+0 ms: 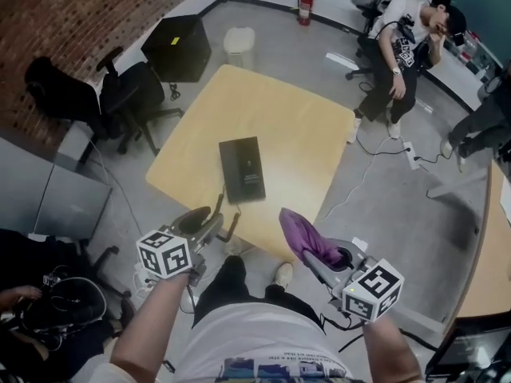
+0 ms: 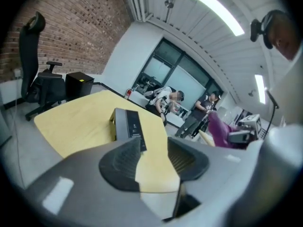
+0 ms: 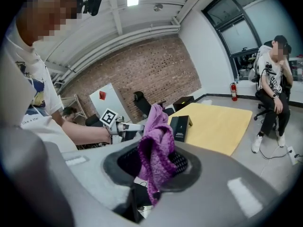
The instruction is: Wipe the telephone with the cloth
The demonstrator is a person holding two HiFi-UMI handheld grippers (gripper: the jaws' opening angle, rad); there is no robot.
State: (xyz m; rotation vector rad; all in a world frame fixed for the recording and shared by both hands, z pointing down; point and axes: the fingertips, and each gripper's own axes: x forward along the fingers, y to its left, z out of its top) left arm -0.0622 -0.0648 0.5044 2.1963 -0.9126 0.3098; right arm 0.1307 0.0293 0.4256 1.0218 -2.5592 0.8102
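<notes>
My left gripper hovers at the near edge of the yellow table. Its fingers are spread and hold nothing (through the gap in its own view I see only tabletop and a strip of floor). The telephone, a flat dark slab, lies near the middle of the table with its long side running away from me. It sits just beyond the left gripper's tips, apart from them, and shows ahead of the jaws in the left gripper view.

My right gripper is off the table's near right edge, over the grey floor. Its fingers are pinched on the purple cloth. In the right gripper view the cloth bunches up above the pads, and a tail hangs down between them. It touches neither the table nor the telephone.

Past the far right corner a person sits on a chair, and two black office chairs stand to the table's left.
</notes>
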